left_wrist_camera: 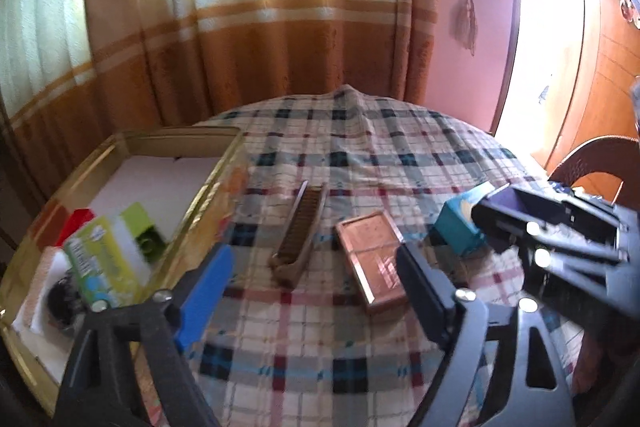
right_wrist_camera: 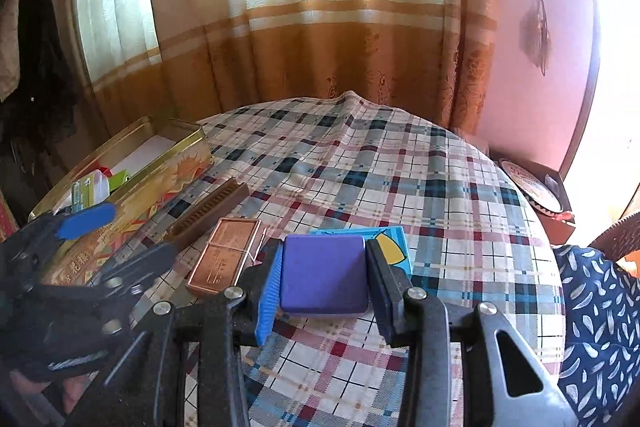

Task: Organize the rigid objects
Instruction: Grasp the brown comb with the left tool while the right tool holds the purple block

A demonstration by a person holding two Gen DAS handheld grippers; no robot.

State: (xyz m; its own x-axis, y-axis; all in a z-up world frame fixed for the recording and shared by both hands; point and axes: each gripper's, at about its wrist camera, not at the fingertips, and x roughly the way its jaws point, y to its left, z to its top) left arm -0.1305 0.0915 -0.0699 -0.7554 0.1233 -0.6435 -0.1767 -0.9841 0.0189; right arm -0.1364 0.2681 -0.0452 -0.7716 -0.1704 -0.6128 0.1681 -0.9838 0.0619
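- While your right gripper (right_wrist_camera: 325, 281) is clamped on the purple block (right_wrist_camera: 324, 275), both pads flat against its sides, the place it belongs — the gold tin (right_wrist_camera: 176, 163) — lies well to the left, at the table's left edge.
- Your left gripper (left_wrist_camera: 316, 287) hangs with its jaws spread and nothing between them; it sits just beside the tin's near right wall, so it is the nearer hand to the tin, while the right has the whole crossing to make.
- The tin's long axis runs from near-left to far-right; its near end already holds the green-and-white carton (left_wrist_camera: 100, 263) and the green brick (left_wrist_camera: 146, 235), and the far end shows bare white floor.
- Between block and tin lie the copper case (right_wrist_camera: 226, 257) and the brown comb (right_wrist_camera: 208, 211), the comb roughly parallel to the tin wall — I judge you must carry the block over them, not through.
- The blue box (right_wrist_camera: 394, 247) sits just behind the block, touching or nearly so; I cannot tell which.
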